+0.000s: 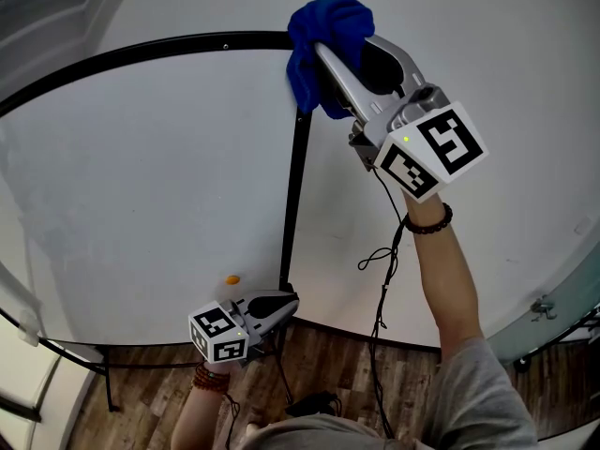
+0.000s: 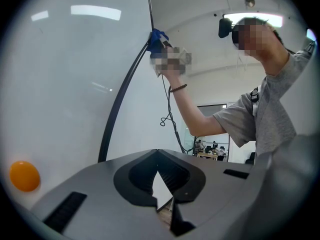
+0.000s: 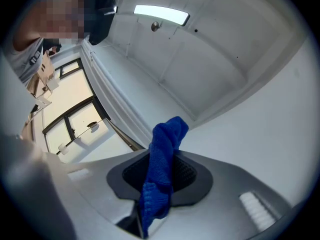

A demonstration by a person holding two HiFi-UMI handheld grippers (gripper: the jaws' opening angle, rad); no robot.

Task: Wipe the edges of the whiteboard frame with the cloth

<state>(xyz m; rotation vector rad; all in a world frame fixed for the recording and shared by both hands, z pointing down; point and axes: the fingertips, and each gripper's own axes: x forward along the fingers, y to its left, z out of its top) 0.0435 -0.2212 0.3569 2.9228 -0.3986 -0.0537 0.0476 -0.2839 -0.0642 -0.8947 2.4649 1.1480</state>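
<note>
Cloth of blue terry (image 1: 321,22) sits clamped in the right gripper (image 1: 336,64) at the black whiteboard frame's (image 1: 292,186) top corner; the left gripper (image 1: 287,303) is closed and empty.

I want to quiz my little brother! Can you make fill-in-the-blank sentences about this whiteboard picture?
The right gripper pinches a soft, crumpled ___ cloth.
The cloth is at the ___ right corner of the thin black frame.
A small round ___ dot sits on the whiteboard.
The left gripper holds ___.
Missing words: blue, top, orange, nothing.
</note>
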